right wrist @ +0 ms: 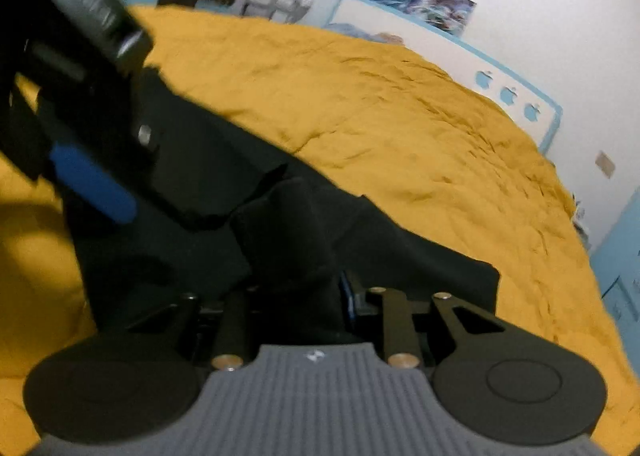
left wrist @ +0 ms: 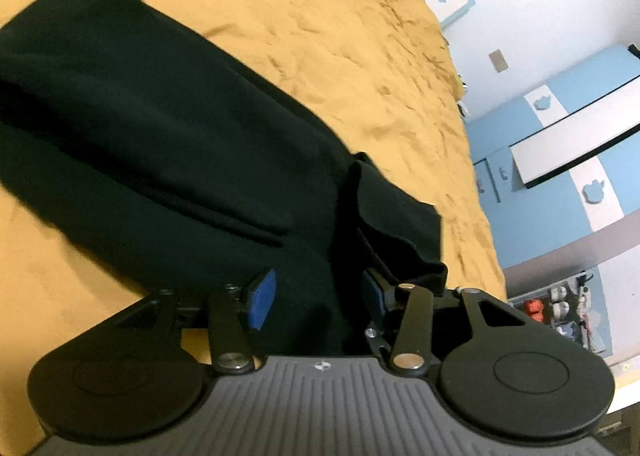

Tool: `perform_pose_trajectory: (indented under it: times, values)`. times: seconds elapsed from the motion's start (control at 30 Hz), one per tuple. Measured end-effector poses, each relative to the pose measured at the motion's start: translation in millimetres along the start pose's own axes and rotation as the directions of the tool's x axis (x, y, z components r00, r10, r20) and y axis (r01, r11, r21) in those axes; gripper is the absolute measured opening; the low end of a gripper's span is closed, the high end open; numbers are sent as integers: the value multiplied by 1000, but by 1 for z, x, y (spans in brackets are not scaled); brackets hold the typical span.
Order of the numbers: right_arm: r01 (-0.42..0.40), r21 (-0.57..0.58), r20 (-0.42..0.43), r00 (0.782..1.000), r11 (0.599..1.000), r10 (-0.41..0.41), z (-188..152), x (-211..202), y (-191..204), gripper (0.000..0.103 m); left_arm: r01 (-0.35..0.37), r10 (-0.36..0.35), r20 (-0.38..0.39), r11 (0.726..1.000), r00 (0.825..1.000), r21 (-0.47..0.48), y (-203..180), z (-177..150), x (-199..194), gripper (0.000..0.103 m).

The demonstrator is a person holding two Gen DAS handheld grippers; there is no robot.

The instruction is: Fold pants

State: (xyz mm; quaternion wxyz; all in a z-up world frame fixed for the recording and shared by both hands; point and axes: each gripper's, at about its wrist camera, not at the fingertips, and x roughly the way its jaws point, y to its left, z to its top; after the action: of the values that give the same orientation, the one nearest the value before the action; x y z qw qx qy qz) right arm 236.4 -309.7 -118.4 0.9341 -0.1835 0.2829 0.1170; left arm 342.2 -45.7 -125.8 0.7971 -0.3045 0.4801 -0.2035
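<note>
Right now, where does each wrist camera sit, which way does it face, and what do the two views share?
Left wrist: sits on the left gripper, looking along its fingers over black pants across the yellow bedspread toward blue cabinets; fabric lies between its blue pads.
Right wrist: sits on the right gripper, facing the headboard; the left gripper shows upper left.
Shared: pants, bedspread, headboard.
</note>
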Motion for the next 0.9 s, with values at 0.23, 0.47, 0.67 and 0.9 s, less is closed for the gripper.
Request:
perform_pose_trajectory:
  times: [0.23, 0.47, 0.67, 0.9]
  values:
    - [-47, -45, -24, 999, 998, 46, 0, -6, 6, 37, 66, -66, -5, 996, 998, -65, -12, 8, 18, 66]
    - [-208, 51, -55, 976, 977, 211, 1, -47, -38, 42, 29, -34, -57, 997, 998, -72, -16, 3, 37, 66]
    - [-194, 437, 36, 979, 878, 199, -17, -75, -123, 43, 16, -21, -72, 998, 997, -65, -25, -3, 55, 68]
    - [-77, 660, -80, 982, 747, 172, -50, -65, -162, 43, -7, 2, -71, 998, 997, -61, -35, -3, 67, 17]
